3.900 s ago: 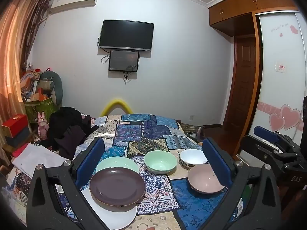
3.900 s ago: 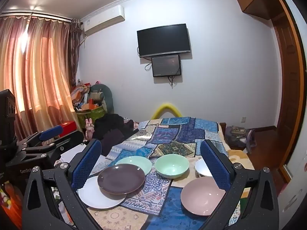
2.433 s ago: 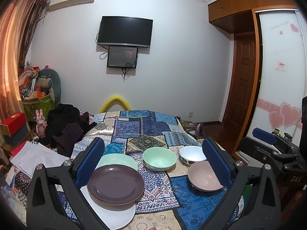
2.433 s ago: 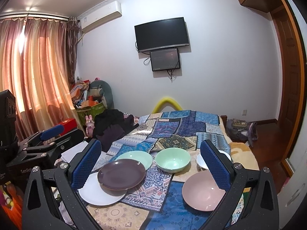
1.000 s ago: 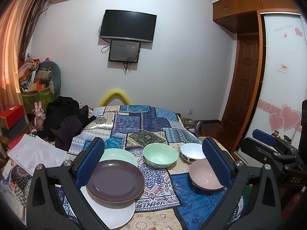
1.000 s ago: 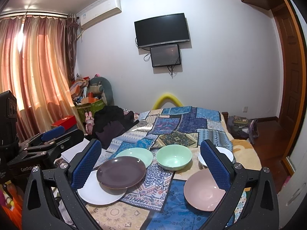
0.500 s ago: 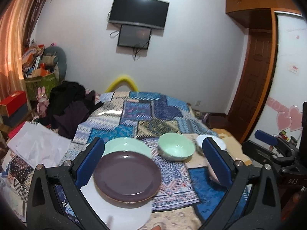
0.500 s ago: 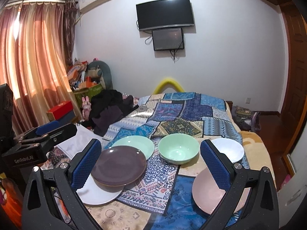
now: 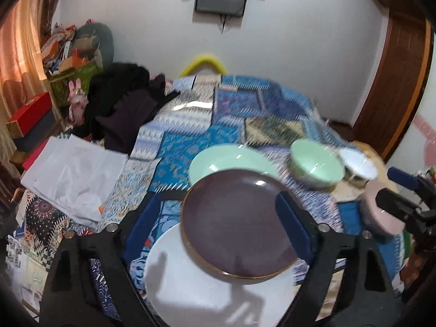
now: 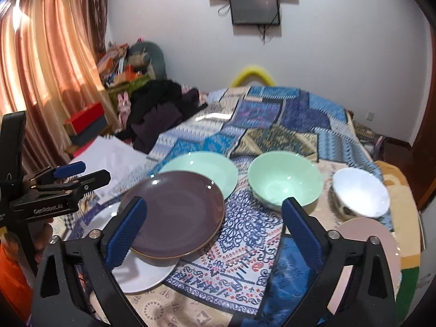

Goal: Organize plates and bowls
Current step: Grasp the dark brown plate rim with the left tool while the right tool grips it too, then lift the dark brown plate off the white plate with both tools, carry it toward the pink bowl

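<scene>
On the patchwork bedspread a dark purple plate (image 9: 234,223) (image 10: 174,212) rests partly on a white plate (image 9: 207,288) (image 10: 141,272) and overlaps a mint green plate (image 9: 226,158) (image 10: 201,166). To the right stand a mint green bowl (image 9: 316,163) (image 10: 283,179), a white bowl (image 9: 357,163) (image 10: 359,190) and a pink plate (image 9: 381,215) (image 10: 368,248). My left gripper (image 9: 218,218) is open and empty, just above the purple plate. My right gripper (image 10: 215,223) is open and empty above the cloth between the purple plate and the pink plate.
Dark clothes (image 10: 158,109) and white paper (image 9: 70,169) lie on the bed's left side. Boxes and clutter (image 10: 87,122) stand by the curtain at the left. A wooden door (image 9: 395,87) is at the right.
Both grippers have tilted down and moved closer to the dishes. The left one has come over the purple plate; its view is motion-blurred. No dish has moved.
</scene>
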A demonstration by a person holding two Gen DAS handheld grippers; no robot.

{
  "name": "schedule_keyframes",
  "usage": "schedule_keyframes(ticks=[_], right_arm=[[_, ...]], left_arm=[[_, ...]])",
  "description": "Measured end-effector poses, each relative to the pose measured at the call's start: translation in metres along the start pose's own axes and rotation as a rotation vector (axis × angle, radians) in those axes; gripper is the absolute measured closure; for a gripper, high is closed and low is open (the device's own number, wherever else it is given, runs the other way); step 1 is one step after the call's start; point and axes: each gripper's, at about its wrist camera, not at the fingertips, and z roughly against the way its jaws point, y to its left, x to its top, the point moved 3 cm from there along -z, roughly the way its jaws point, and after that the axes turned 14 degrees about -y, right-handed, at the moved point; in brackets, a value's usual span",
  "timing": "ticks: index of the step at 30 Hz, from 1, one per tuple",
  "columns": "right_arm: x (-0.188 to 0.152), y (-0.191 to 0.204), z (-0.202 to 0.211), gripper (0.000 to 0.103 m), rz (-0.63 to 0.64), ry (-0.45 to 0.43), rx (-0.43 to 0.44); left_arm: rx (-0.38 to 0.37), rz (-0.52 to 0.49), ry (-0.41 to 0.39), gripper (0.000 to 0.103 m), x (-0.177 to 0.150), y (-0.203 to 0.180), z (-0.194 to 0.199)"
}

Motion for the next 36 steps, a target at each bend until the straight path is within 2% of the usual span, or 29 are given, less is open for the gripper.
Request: schedule_keyframes(ticks=[6,9,11,16,20,25,34,36], right_arm=[[-0.014,0.000,-0.034,0.014,-0.002,0.087,0.010],[-0.023,-0.002,-0.048,0.014,-0.012,0.132,0.010],[-0.029,-0.002,-0.057,0.020,-0.019,0.159,0.013],[-0.047,-0.009,-0.081,0.032,-0.058,0.248,0.029],[-0.059,-0.013,-0.093,0.045,-0.102,0.311,0.039],[-0.071,-0.019,-0.100,0.055,-0.126,0.355,0.037],[-0.075,-0.017,-0.110,0.063,-0.167,0.380,0.068],[-0.075,-0.015,-0.112,0.069,-0.176,0.385,0.081]], left_arm=[[0.002,-0.001,0.073,0.022,-0.016,0.016,-0.029],[-0.014,0.025,0.125,0.032,-0.024,0.024,-0.045],[-0.016,0.035,0.162,0.037,-0.030,0.030,-0.055],[-0.009,0.033,0.209,0.042,-0.038,0.041,-0.073],[-0.030,0.050,0.264,0.058,-0.044,0.047,-0.088],[-0.057,0.065,0.322,0.070,-0.051,0.051,-0.103],[-0.114,0.067,0.360,0.072,-0.053,0.046,-0.113],[-0.114,0.063,0.363,0.072,-0.053,0.045,-0.115]])
